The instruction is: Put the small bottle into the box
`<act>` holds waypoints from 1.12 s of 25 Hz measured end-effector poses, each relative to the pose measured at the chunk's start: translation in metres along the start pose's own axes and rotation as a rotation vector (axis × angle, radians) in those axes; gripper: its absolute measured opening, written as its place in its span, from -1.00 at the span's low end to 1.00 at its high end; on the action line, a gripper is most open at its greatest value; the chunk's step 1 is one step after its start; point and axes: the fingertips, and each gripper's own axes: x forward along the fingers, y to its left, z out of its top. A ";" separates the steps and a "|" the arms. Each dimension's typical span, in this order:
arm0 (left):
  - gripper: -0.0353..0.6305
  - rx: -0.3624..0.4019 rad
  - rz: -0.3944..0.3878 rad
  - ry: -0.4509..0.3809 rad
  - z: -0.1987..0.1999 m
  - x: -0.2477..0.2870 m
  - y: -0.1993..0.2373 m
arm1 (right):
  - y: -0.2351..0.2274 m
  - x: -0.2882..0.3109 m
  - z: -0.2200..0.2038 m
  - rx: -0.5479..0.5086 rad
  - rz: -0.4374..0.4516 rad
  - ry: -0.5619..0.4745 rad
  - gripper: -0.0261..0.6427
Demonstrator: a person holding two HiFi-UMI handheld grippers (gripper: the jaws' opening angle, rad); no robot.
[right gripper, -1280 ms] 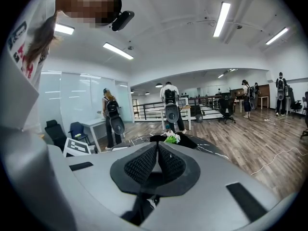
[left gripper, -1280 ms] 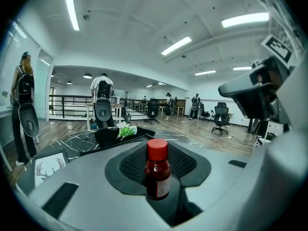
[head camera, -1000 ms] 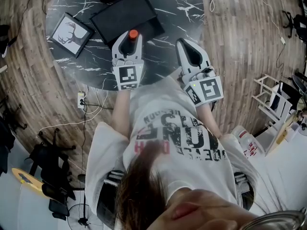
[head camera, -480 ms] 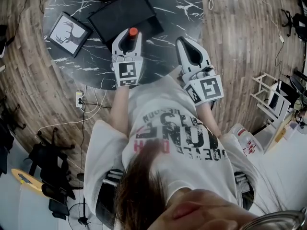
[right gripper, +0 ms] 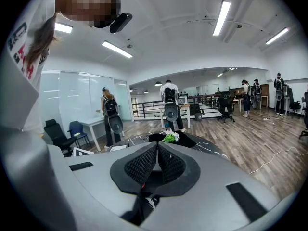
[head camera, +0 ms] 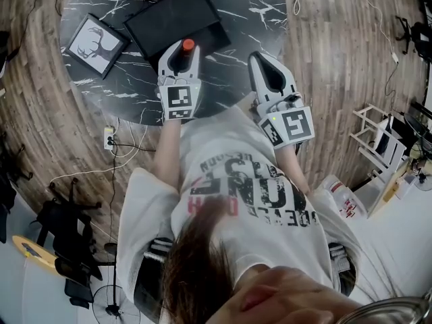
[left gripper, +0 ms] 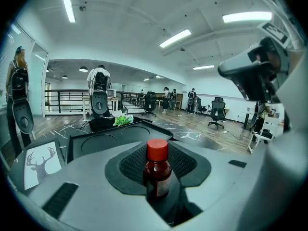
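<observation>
— How far along are we?

— The round dark desk (head camera: pixel 251 9) is before us; the black box (head camera: pixel 174 19) lies open on it, with a deer picture (head camera: pixel 96 44) just to its left; the two round hollows that we can see in the box hold nothing.

— And the grippers?

— The left gripper (head camera: pixel 180 54) hangs at the box's near edge; its jaws are clamped on the bottle (left gripper: pixel 157 173), which stands upright between them, red cap on top; the right gripper (right gripper: pixel 157 158) hangs off to the right, apart from the box, with its jaws pressed together on nothing.

— So what have we done?

— We judge the pick-up finished, since the bottle is off the desk and in our grip; we think the carry is close to its end; we have not yet put the bottle into the box.

— And what is left?

— We must bring the bottle over a hollow, lower it in and loosen the jaws; the right gripper seems to have no part in this.
</observation>
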 end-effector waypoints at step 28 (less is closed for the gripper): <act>-0.50 0.074 -0.010 0.122 -0.012 -0.007 -0.006 | 0.011 -0.007 0.002 -0.002 0.001 -0.013 -0.89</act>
